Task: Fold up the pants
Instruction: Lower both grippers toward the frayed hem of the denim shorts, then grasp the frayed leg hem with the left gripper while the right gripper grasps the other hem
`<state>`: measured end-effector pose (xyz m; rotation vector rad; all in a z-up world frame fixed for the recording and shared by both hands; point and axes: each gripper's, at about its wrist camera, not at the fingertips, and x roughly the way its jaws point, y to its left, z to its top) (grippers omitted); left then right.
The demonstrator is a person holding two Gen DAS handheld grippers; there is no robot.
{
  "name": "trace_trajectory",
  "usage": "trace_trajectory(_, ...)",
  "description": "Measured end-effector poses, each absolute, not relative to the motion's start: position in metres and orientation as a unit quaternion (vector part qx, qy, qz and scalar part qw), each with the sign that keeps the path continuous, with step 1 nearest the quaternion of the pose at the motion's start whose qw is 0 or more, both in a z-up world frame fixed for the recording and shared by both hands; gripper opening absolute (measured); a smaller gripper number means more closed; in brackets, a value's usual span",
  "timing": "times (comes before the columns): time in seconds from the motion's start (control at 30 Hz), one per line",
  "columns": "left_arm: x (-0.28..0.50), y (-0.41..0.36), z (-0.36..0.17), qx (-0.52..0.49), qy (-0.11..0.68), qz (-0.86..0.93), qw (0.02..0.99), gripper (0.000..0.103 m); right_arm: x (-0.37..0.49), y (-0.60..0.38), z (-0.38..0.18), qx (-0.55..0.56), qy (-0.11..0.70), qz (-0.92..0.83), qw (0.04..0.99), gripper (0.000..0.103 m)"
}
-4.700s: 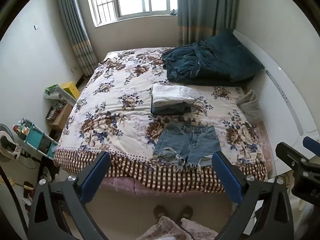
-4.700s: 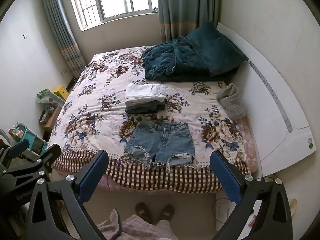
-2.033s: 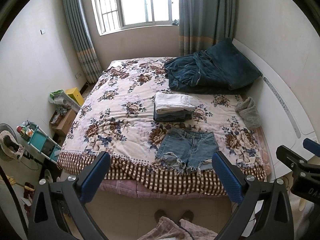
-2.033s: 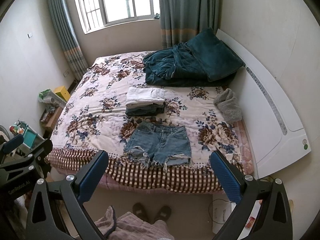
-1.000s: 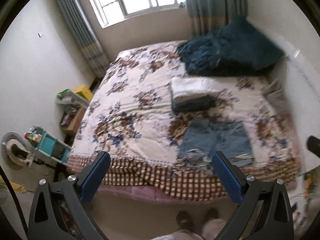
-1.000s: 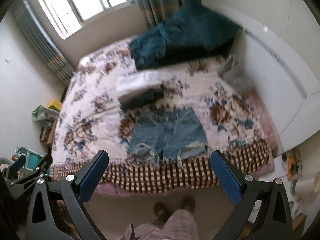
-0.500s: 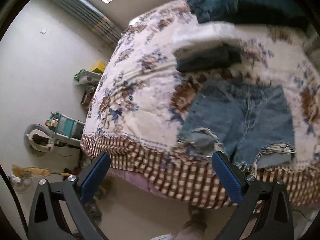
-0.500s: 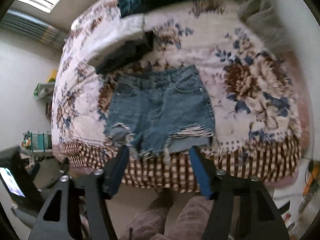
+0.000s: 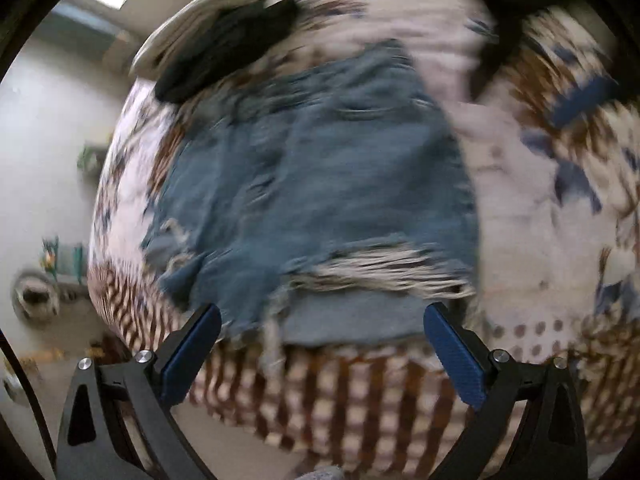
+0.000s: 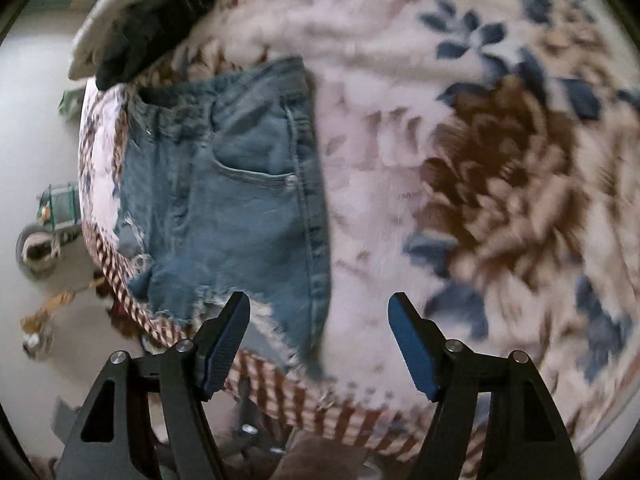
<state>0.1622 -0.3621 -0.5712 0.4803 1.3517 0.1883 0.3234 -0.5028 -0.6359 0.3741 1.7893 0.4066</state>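
A pair of frayed blue denim shorts (image 9: 320, 184) lies flat on the floral bedspread (image 9: 532, 208) near the bed's front edge, waistband away from me. My left gripper (image 9: 320, 332) is open and empty, hovering just above the frayed hem of the shorts. In the right wrist view the shorts (image 10: 236, 208) lie left of centre. My right gripper (image 10: 320, 316) is open and empty, close above the hem at the shorts' right side seam. The right gripper's blue pad shows blurred in the left wrist view (image 9: 584, 96).
A stack of folded clothes (image 9: 224, 36), white on dark, sits just beyond the shorts, also in the right wrist view (image 10: 148, 12). The checked bed border (image 9: 360, 384) hangs at the front. A shelf cart and fan (image 10: 44, 224) stand on the floor at left.
Both grippers have dropped quickly from a high view of the whole room to close above the shorts. The right gripper's jaws have narrowed but stay open.
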Motion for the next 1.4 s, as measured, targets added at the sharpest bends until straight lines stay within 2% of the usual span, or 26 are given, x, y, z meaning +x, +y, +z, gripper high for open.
trace_trajectory(0.2, 0.153, -0.404, -0.611, 0.248, 0.606, 0.061, 0.753, 0.103, 0.35, -0.497, -0.686, 0.154, 0.782, 0.225, 0.561, 0.074)
trace_trajectory(0.43, 0.169, -0.419, -0.646, 0.233, 0.628, 0.042, 0.742, 0.101, 0.371, -0.487, -0.705, 0.158, 0.785, 0.259, 0.54, 0.074)
trace_trajectory(0.5, 0.175, -0.41, -0.646, 0.202, 0.636, 0.023, 0.744, 0.08, 0.378, -0.482, -0.705, 0.162, 0.781, 0.267, 0.541, 0.074)
trace_trajectory(0.53, 0.177, -0.405, -0.644, 0.186, 0.638, 0.012, 0.747, 0.052, 0.382, -0.481, -0.703, 0.167, 0.778, 0.269, 0.543, 0.074)
trace_trajectory(0.57, 0.178, -0.4, -0.64, 0.174, 0.639, 0.007, 0.749, 0.03, 0.387, -0.479, -0.702, 0.178, 0.772, 0.273, 0.545, 0.074)
trace_trajectory(0.63, 0.179, -0.391, -0.632, 0.169, 0.632, 0.01, 0.756, 0.013, 0.398, -0.478, -0.699, 0.204, 0.76, 0.28, 0.55, 0.074)
trace_trajectory(0.67, 0.18, -0.386, -0.627, 0.165, 0.628, 0.012, 0.76, 0.011, 0.403, -0.475, -0.698, 0.215, 0.754, 0.283, 0.552, 0.074)
trace_trajectory(0.77, 0.183, -0.376, -0.616, 0.162, 0.619, 0.017, 0.768, 0.007, 0.417, -0.469, -0.71, 0.233, 0.751, 0.271, 0.555, 0.073)
trace_trajectory(0.8, 0.183, -0.374, -0.612, 0.164, 0.613, 0.02, 0.772, 0.007, 0.42, -0.469, -0.713, 0.249, 0.745, 0.267, 0.558, 0.07)
trace_trajectory(0.83, 0.184, -0.372, -0.608, 0.166, 0.609, 0.02, 0.775, 0.006, 0.421, -0.469, -0.712, 0.256, 0.737, 0.264, 0.567, 0.04)
trace_trajectory(0.87, 0.184, -0.372, -0.605, 0.167, 0.605, 0.021, 0.778, 0.006, 0.423, -0.469, -0.709, 0.249, 0.733, 0.259, 0.578, 0.018)
trace_trajectory(1.13, 0.19, -0.344, -0.552, 0.146, 0.578, 0.028, 0.802, 0.005, 0.417, -0.476, -0.654, 0.268, 0.699, 0.248, 0.615, 0.014)
trace_trajectory(1.4, 0.203, -0.277, -0.492, 0.145, 0.543, 0.103, 0.821, 0.005, 0.438, -0.42, -0.578, 0.229, 0.688, 0.268, 0.634, 0.013)
